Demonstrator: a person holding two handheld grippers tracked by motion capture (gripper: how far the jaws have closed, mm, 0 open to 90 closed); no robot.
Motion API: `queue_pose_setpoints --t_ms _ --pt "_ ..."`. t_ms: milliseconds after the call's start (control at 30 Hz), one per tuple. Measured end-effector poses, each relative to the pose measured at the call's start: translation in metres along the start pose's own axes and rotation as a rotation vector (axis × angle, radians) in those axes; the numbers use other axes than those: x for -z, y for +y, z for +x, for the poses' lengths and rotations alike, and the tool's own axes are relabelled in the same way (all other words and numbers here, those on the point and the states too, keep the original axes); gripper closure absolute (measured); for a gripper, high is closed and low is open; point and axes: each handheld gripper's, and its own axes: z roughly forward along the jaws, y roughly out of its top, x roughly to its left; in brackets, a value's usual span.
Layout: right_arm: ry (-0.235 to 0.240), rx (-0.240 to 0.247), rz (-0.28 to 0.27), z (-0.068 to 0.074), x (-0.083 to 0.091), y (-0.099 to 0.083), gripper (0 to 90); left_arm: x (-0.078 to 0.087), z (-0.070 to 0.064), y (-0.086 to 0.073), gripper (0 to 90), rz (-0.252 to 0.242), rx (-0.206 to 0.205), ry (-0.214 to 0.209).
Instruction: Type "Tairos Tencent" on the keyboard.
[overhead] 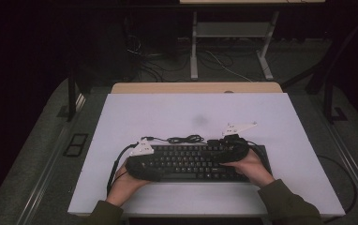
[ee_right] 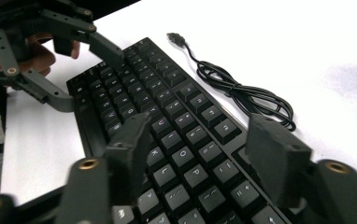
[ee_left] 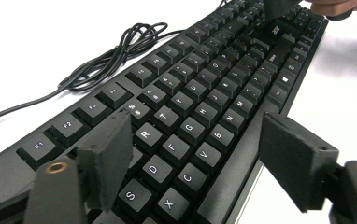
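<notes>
Hand-held gripper (ee_left: 195, 163) astride keyboard (ee_left: 200, 112)

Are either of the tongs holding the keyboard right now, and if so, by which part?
Nothing is held. The left tongs and right tongs both stand open above the keyboard, one over each end, jaws not closed on it.

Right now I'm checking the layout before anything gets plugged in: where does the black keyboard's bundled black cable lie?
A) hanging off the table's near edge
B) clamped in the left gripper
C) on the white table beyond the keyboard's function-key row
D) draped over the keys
C: the bundled black cable rests on the white table just beyond the black keyboard, and both grippers' jaws stand open over the keys.
</notes>
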Motion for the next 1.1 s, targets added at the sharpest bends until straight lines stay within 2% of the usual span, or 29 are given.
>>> queue_pose_setpoints --t_ms 133,467,633,733,833,1100 --pt "0.009 0.013 0.007 0.001 0.005 -0.003 52.2 -0.001 0.000 0.000 18.5 -0.002 -0.002 0.002" --pt "0.021 0.045 0.039 0.002 0.018 -0.018 72.4 -0.003 0.003 0.001 17.4 -0.002 -0.001 0.006" --pt "0.022 0.050 0.073 0.001 0.021 -0.025 81.6 -0.004 0.003 0.001 17.4 0.001 -0.005 0.009" --pt "0.019 0.064 0.112 0.001 0.020 -0.028 86.2 -0.004 0.003 0.001 17.4 -0.002 -0.009 0.013" --pt "0.020 0.081 0.141 0.004 0.019 -0.030 89.4 -0.004 0.003 0.000 17.4 -0.004 -0.010 0.015" --pt "0.010 0.114 0.195 0.005 0.014 -0.032 89.5 -0.004 0.003 0.000 17.4 -0.003 -0.011 0.017"
